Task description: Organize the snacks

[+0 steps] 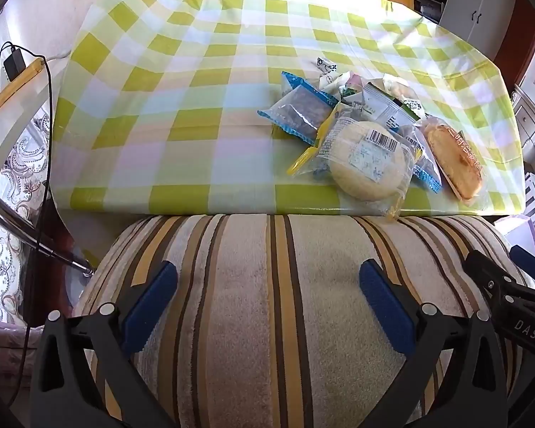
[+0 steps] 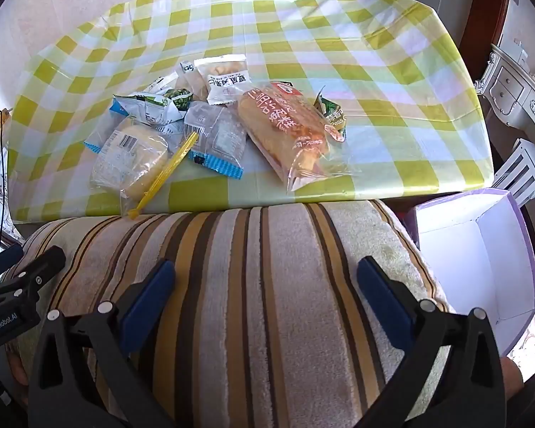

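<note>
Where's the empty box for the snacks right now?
In the right wrist view, the white box sits low at right, beside the striped cushion, below the table's near-right corner.

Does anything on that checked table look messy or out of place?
Yes. The snack packets lie in a loose heap, overlapping at odd angles. A round bun in its wrapper sits at the table's near edge, the wrapper corner hanging past it, and a yellow stick juts over that edge too. Nothing looks torn or spilled.
</note>
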Available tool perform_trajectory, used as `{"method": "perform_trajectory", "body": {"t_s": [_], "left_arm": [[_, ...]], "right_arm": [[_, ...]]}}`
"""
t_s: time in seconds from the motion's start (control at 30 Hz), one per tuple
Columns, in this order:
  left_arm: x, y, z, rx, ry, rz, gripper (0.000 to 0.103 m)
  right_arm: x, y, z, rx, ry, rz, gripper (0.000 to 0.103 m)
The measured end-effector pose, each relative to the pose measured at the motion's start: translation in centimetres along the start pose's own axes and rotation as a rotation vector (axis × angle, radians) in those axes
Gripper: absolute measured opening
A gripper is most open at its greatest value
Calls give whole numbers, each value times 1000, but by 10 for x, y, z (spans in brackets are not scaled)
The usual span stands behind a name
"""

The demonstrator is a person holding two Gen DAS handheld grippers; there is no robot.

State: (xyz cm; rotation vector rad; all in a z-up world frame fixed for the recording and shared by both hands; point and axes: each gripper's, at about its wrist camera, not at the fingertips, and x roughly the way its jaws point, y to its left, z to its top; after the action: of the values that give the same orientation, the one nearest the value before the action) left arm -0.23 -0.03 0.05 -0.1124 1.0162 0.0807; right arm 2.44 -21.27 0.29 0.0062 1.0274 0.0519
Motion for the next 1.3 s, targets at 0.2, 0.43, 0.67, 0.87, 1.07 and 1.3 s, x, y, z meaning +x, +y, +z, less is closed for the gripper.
{"method": "perform_trajectory", "body": {"t_s": [0.2,0.43,0.67,0.87,1.07,1.3], "left_arm": [[0,3,0,-8,21,-5,99],[0,1,2,-1,16,-3,99],[-2,1,5,0,5,-6,99],[-1,2,8,-6,-23,-11,99],[-1,2,7,-7,-26,-10,99],[-1,2,6,-6,-29,-10,99]], "right_arm": [[0,0,0,-4,3,-6,102],[1,0,0,-6,6,-8,102],[0,0,-1,0,-8,-8,102],[0,0,-5,6,-40,2,102],[1,-1,-5,6,-42,3,102],[1,-1,-5,6,-42,1,102]]}}
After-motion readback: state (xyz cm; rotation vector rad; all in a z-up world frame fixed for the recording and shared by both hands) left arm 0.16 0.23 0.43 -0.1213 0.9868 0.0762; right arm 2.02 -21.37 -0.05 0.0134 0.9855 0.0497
